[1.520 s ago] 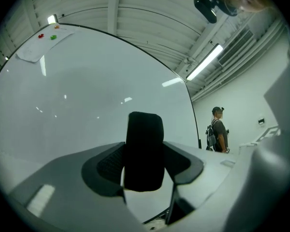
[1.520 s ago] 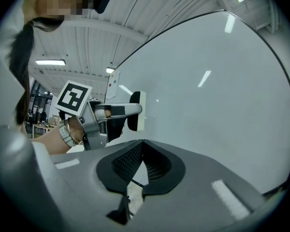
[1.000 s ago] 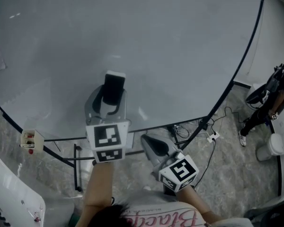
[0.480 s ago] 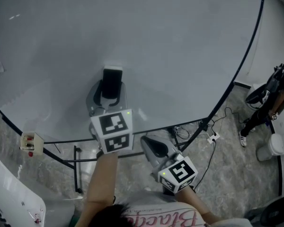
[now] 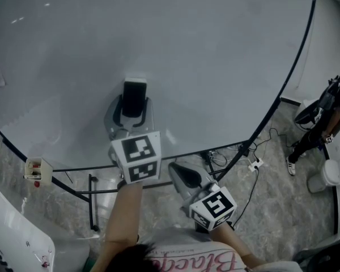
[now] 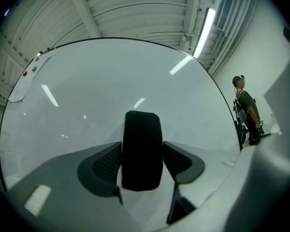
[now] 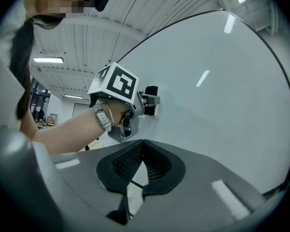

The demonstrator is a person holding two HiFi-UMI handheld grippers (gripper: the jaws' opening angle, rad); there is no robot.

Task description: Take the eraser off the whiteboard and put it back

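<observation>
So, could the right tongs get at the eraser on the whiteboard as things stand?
Probably not cleanly. The left tongs flank the eraser on the whiteboard, jaws opening around it. The right tongs are shut, back by the board's lower edge.

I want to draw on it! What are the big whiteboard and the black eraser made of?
The whiteboard looks like a smooth, glossy coated panel: light streaks mirror off it. What lies under the coating I cannot tell. The eraser looks matte black with no shine, probably plastic or felt, though that is uncertain.
</observation>
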